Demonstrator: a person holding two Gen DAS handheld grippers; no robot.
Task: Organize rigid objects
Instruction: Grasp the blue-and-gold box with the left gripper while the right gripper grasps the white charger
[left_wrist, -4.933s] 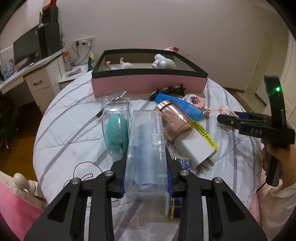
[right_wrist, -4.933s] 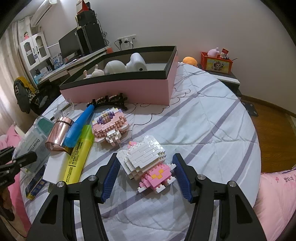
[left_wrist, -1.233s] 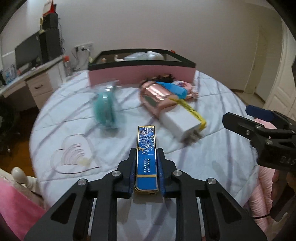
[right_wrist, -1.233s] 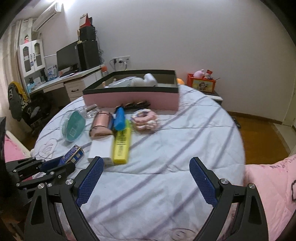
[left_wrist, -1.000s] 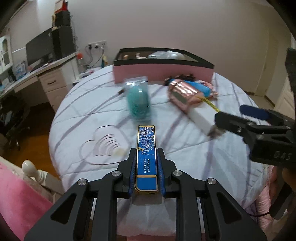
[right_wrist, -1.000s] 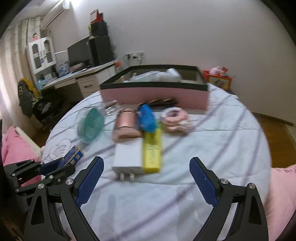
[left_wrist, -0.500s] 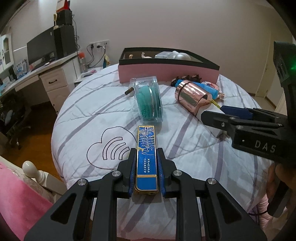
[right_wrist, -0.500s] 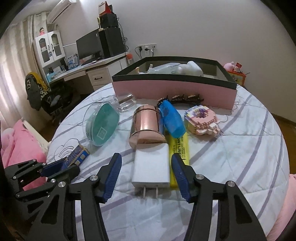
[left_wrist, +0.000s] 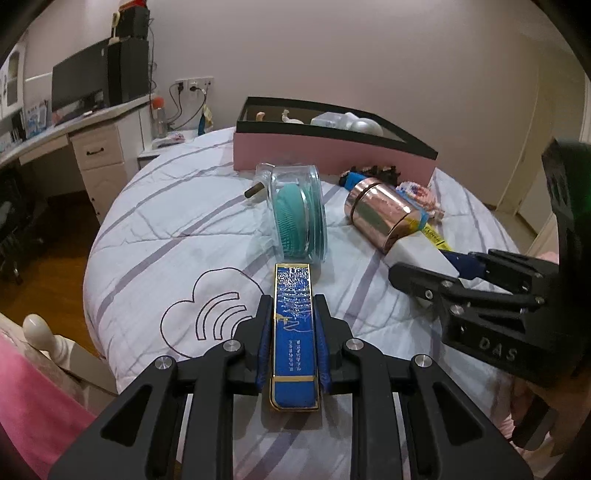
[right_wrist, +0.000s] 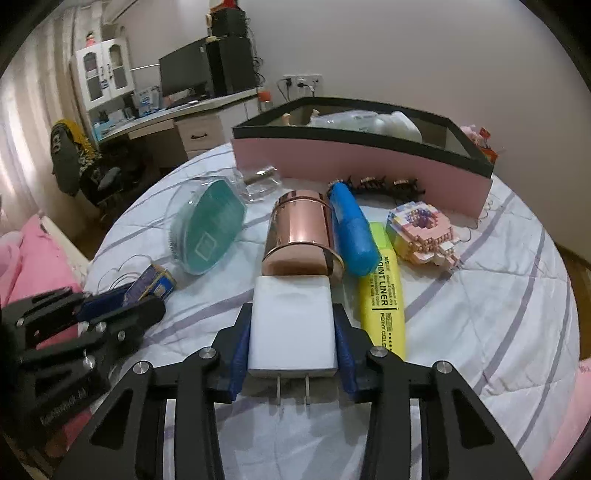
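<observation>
Left gripper (left_wrist: 294, 332): fingers pinch a slim blue case with gold trim (left_wrist: 294, 332) along its long sides. The case points forward, held above the striped white bedspread (left_wrist: 166, 236) over an embroidered cloud outline (left_wrist: 207, 314).

Right gripper (right_wrist: 293, 336): fingers are closing around a white plug adapter (right_wrist: 291, 325) that lies flat on the bedspread, prongs toward the camera. The blue pads sit at both of its sides; whether they already press on it I cannot tell.

Just beyond the adapter, touching its far end, lies a rose-gold cylinder (right_wrist: 301, 232) on its side. To its right, side by side: a blue tube (right_wrist: 352, 229), then a yellow highlighter (right_wrist: 384, 291), which lies just beside the adapter. A pink brick-built figure (right_wrist: 424, 236) sits further right. A teal brush in a clear case (right_wrist: 212, 229) lies left of the cylinder, with a small clear bottle (right_wrist: 260, 182) behind it.

A pink box with black rim (right_wrist: 354, 158) stands at the far side of the bed, with white items inside. A dark hair clip (right_wrist: 384, 182) lies against its front wall.
</observation>
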